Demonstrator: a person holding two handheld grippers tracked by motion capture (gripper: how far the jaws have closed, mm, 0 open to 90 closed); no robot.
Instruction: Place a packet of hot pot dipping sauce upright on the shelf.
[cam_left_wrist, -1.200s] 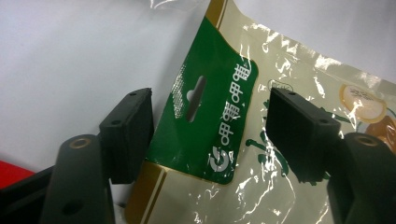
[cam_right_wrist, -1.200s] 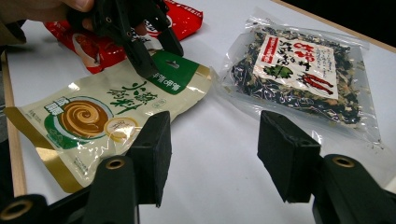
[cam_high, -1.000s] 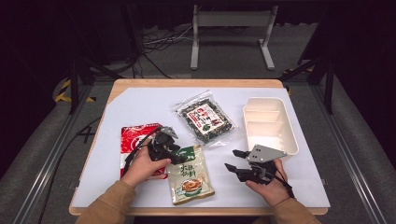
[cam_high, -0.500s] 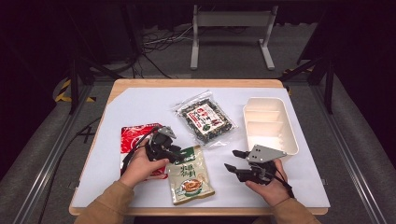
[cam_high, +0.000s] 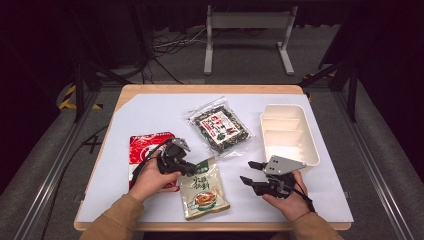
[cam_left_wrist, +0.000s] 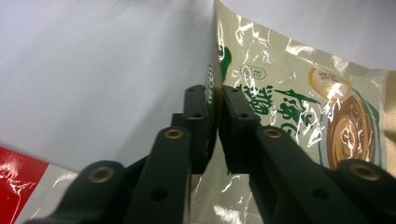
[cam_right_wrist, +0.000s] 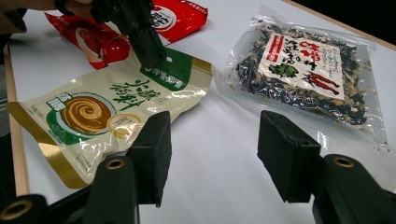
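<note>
A cream and green food pouch (cam_high: 202, 192) lies flat near the table's front edge. My left gripper (cam_high: 192, 170) is at the pouch's upper left corner. Its jaws have just been closing, and in the left gripper view they (cam_left_wrist: 215, 95) pinch the raised edge of the pouch (cam_left_wrist: 299, 107). The right gripper view has that gripper (cam_right_wrist: 152, 53) clamped on the green top strip of the pouch (cam_right_wrist: 107, 107). My right gripper (cam_high: 246, 171) rests to the right of the pouch, pointing left, its jaws (cam_right_wrist: 217, 140) open over bare table with nothing between them.
A red pouch (cam_high: 145, 147) lies under my left hand. A clear bag of dark dried food (cam_high: 220, 127) sits mid-table. A white divided tray (cam_high: 310, 145) stands at the right, just beyond my right hand. White table cover shows between the pouch and my right gripper.
My left gripper's jaws have closed onto the top edge of the cream and green pouch. Both hands stay where they were.
</note>
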